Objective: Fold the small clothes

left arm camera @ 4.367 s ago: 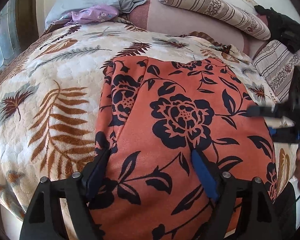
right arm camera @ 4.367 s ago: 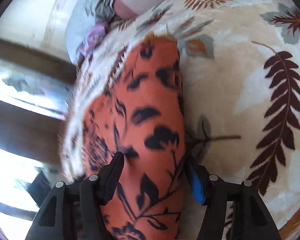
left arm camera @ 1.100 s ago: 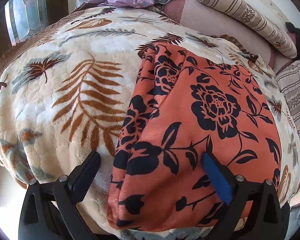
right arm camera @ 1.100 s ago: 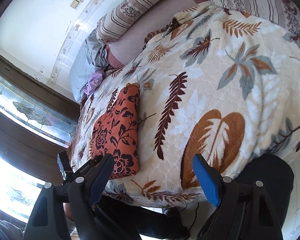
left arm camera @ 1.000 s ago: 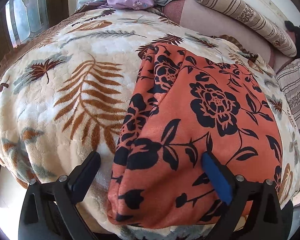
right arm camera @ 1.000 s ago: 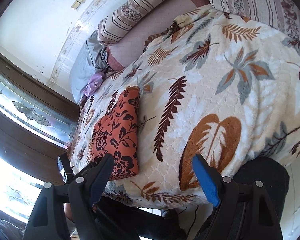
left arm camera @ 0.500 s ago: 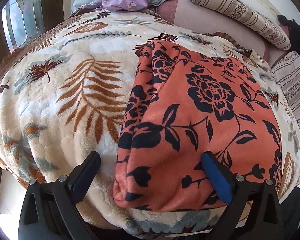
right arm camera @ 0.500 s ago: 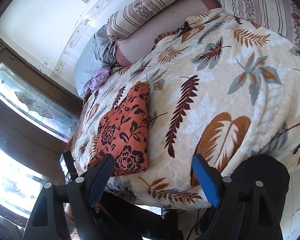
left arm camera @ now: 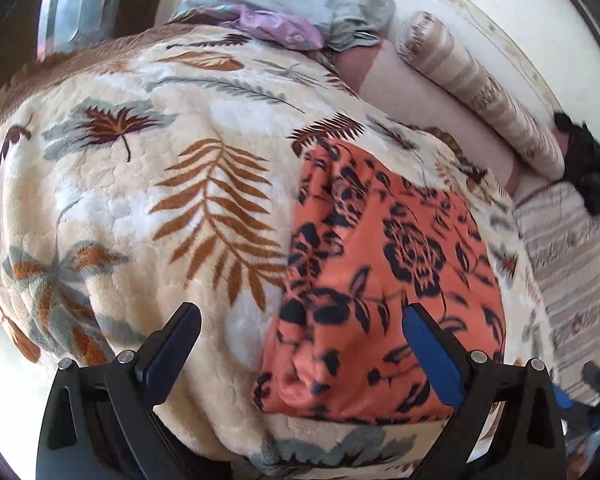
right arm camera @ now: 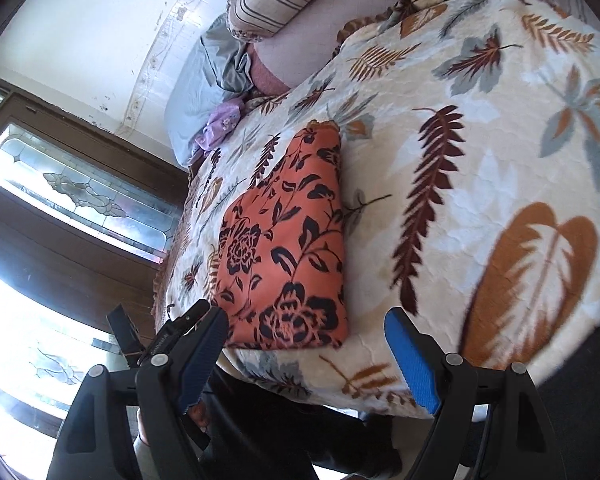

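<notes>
Left wrist view. A bed spread with a cream leaf-print blanket (left arm camera: 148,208) fills the frame; a grey pillow (left arm camera: 300,4) and a lilac garment (left arm camera: 276,26) lie at 12 o'clock, a striped bolster (left arm camera: 480,92) at 2 o'clock. The orange floral garment (left arm camera: 384,280), already a compact rectangle, lies at centre-right near the bed's front edge. The left gripper (left arm camera: 300,344) hangs just short of that edge, jaws spread wide and holding nothing; its right finger overlaps the garment's lower right corner in the picture, though contact cannot be judged.

Right wrist view. The same bed, tilted, with a stained-glass window (right arm camera: 84,196) at 9 o'clock. The garment (right arm camera: 288,248) lies at centre-left; the right gripper (right arm camera: 306,344) is drawn clear of the bed edge, jaws wide apart and empty.

Judgement: folding appears finished or one fold short. If another fold is wanted, pinch both near corners evenly, lift low, and lay them squarely onto the far edge so the plush blanket does not drag the layers askew.
</notes>
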The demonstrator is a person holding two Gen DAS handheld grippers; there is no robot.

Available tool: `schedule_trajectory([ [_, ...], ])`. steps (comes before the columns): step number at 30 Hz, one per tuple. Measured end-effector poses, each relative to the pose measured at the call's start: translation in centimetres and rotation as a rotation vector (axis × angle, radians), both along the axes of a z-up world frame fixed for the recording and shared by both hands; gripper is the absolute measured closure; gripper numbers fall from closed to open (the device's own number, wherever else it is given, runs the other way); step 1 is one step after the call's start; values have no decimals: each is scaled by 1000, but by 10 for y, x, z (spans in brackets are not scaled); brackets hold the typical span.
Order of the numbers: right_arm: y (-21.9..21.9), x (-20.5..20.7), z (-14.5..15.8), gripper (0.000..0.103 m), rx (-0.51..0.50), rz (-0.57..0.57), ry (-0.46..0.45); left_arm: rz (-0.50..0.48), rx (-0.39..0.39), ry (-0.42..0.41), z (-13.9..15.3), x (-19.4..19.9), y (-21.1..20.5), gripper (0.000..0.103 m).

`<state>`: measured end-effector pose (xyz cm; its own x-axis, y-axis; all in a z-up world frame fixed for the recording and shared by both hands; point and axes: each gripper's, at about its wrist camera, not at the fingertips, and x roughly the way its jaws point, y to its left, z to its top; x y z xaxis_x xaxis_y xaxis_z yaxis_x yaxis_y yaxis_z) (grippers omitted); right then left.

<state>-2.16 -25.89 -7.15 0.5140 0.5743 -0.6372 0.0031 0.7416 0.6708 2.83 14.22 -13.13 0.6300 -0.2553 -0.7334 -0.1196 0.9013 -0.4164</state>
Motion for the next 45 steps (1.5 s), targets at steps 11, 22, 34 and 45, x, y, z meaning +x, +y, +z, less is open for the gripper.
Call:
schedule_trajectory([
  [11,32,107,-29,20,-4,32,90,-55,75,-28,35,58,-5,2],
  [22,44,120,-52,20,-52,49,149,-93,149,15,25,72,-13,2],
  [34,55,136,-53,20,-52,67,136,-134,7,15,19,80,-14,2],
  [45,110,149,-50,55,-321,229,47,-286,-114,135,-21,89,-28,60],
])
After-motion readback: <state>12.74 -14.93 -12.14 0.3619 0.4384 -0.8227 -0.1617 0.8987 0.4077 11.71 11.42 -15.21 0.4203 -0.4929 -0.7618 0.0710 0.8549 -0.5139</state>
